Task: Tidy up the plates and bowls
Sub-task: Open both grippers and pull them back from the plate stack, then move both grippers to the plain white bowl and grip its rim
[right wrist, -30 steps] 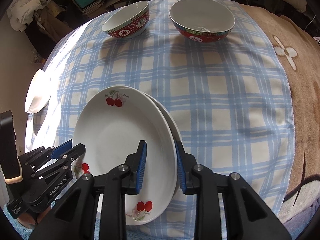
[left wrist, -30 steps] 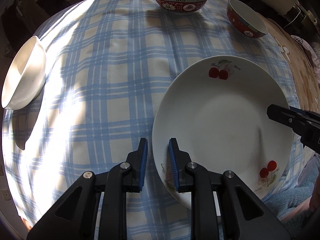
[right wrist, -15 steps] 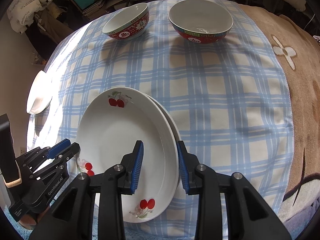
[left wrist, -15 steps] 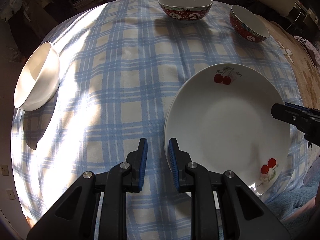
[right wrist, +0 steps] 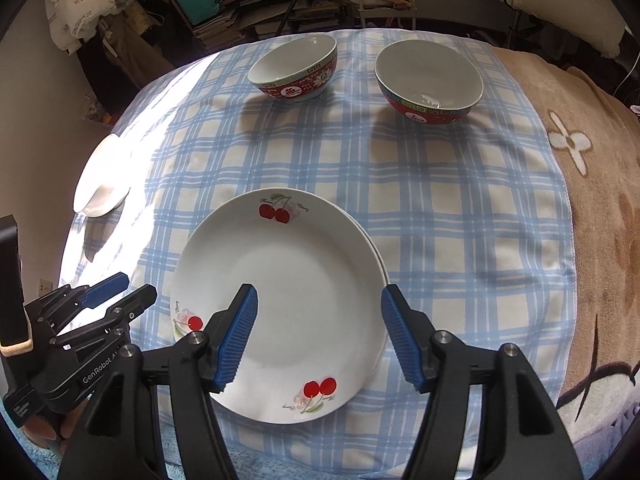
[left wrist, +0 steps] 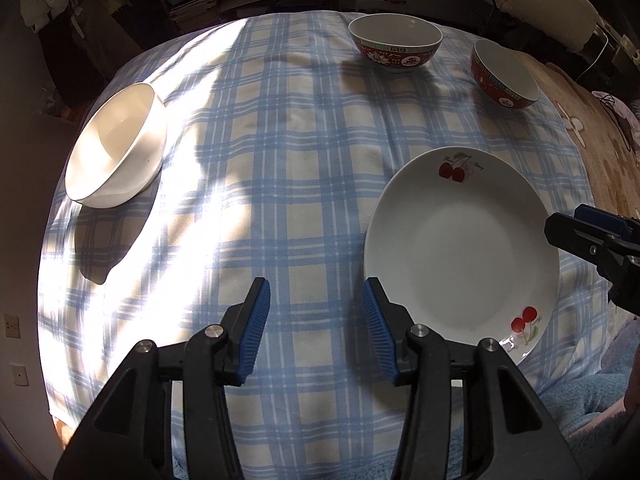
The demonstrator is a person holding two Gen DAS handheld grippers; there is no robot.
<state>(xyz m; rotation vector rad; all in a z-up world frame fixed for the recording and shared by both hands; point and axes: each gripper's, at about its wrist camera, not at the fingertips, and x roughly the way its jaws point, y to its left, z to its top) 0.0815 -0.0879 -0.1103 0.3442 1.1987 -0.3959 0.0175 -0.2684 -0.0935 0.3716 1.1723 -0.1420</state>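
Observation:
Two white cherry-print plates lie stacked on the blue plaid cloth; the top plate (right wrist: 288, 300) (left wrist: 460, 248) sits flat, with the lower plate's rim showing at its right edge. My left gripper (left wrist: 316, 320) is open and empty, just left of the stack. My right gripper (right wrist: 318, 336) is open and empty above the plates' near right edge. Two red patterned bowls (right wrist: 296, 68) (right wrist: 430, 80) stand at the far side. A white bowl (left wrist: 116, 148) sits at the left edge in sunlight.
The left gripper's body (right wrist: 80, 340) shows at the lower left of the right wrist view. A brown blanket (right wrist: 600, 200) covers the surface to the right of the cloth. Cluttered shelves and bags (right wrist: 208, 0) stand beyond the far edge.
Both grippers let go of the top plate, opened wide and drew back. The plate settled flat onto the lower plate.

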